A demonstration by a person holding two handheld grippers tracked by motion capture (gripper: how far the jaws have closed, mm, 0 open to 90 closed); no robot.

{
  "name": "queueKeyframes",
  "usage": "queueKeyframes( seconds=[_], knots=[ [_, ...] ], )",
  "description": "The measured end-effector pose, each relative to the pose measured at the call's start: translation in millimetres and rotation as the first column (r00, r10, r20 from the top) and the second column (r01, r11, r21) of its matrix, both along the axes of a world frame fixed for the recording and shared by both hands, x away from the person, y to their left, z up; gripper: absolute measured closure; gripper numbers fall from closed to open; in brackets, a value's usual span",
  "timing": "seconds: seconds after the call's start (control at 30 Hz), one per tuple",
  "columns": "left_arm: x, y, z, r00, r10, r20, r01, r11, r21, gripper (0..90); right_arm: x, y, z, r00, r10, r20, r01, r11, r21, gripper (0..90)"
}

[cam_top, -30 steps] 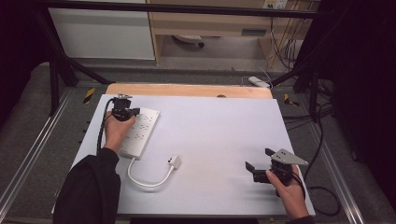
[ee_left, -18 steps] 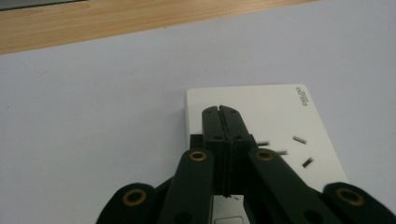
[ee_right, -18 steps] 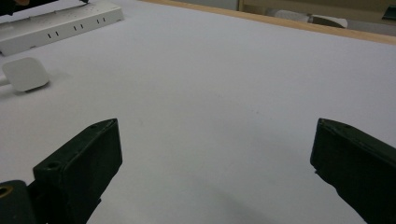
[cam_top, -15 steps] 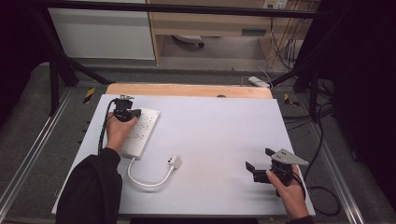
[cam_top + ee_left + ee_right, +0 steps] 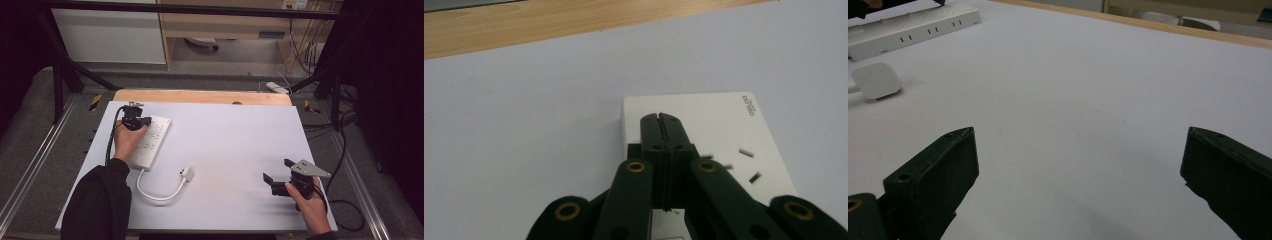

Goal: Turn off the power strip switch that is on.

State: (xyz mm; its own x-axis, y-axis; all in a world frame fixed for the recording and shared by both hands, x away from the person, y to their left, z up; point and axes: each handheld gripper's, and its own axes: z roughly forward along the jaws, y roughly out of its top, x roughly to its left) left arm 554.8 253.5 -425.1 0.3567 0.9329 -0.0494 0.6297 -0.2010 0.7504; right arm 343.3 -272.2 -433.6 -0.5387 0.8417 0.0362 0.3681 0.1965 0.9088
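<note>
A white power strip (image 5: 150, 142) lies at the table's left, its short white cable (image 5: 155, 194) curling to a square white plug (image 5: 187, 173). My left gripper (image 5: 135, 116) sits over the strip's far end, held by a hand in a dark sleeve. In the left gripper view the left gripper (image 5: 660, 117) is shut with nothing between its jaws, its tips above the power strip (image 5: 709, 120) beside some socket slots. My right gripper (image 5: 277, 170) stands wide open near the front right, apart from everything. The right gripper view shows the power strip (image 5: 908, 30) and plug (image 5: 876, 80) far off.
The white table top (image 5: 235, 140) has a wooden strip (image 5: 200, 96) along its far edge. Metal rails run along both sides, and cables hang off the right. A black cable (image 5: 345, 205) trails from the right gripper over the table's right edge.
</note>
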Motion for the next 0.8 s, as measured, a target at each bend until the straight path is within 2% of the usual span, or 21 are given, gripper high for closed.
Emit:
queueKeyframes(
  seconds=[0.8],
  knots=[
    [0.8, 1.9, -0.5, 1.0, -0.007, -0.002, 0.007, 0.9999, -0.01, 90.0, -0.1, 0.7, 0.2, 1.0, 0.006, 0.0, -0.006, 1.0, -0.002, 2.6]
  ],
)
